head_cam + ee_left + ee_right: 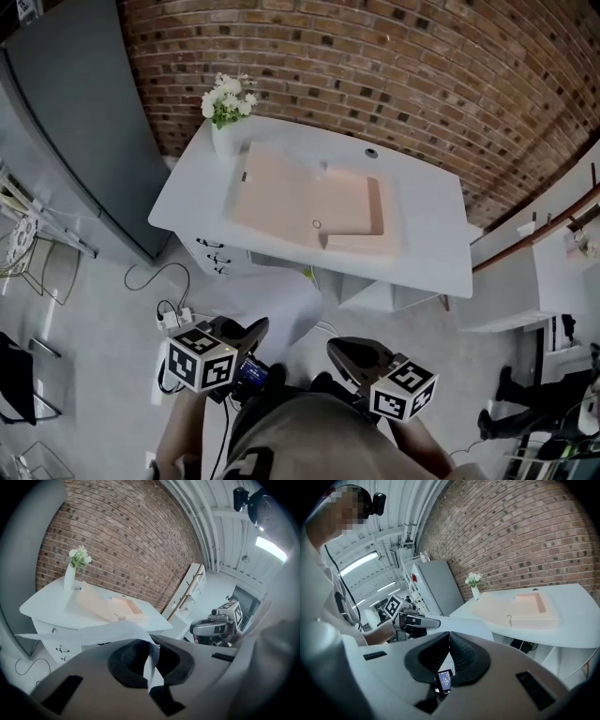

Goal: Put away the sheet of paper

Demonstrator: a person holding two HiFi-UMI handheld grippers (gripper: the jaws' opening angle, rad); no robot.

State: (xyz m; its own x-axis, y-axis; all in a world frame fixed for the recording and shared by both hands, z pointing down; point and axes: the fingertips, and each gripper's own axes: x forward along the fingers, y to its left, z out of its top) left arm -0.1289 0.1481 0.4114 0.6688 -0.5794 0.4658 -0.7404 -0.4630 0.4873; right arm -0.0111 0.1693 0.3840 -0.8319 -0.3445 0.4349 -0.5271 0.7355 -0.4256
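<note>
Small lit screen [444, 681] sits under the right tongs [449, 641]; its print is too small to read. Only other markings are black-and-white squares on the left marker cube [200, 361] and the right marker cube [403, 389], no words.

Both tools are held low, close to the person's waist, side by side but apart. They point forward at the tabletop [187, 202] and tilt slightly down. Forearms come up from the bottom of the head view.

Left tongs [151, 654] are closed, pinching the sheet of paper [108, 632]. A strip of it shows in the slit between the pads, and the rest fans out ahead and to the left. Right tongs are closed too, tips meeting, apparently clamped on the sheet's other edge. The white sheet runs from there across to the left tool. So the sheet hangs in the air between the two tools, over the floor and short of the tabletop.

A cable [150, 277] loops on the floor ahead of the left tool. The white tabletop carries a pink tray [300, 197]. A white vase of flowers [225, 117] stands just beside the tray, at the far left corner. Behind is a brick wall [375, 66], with a grey cabinet [84, 122] to the left.
</note>
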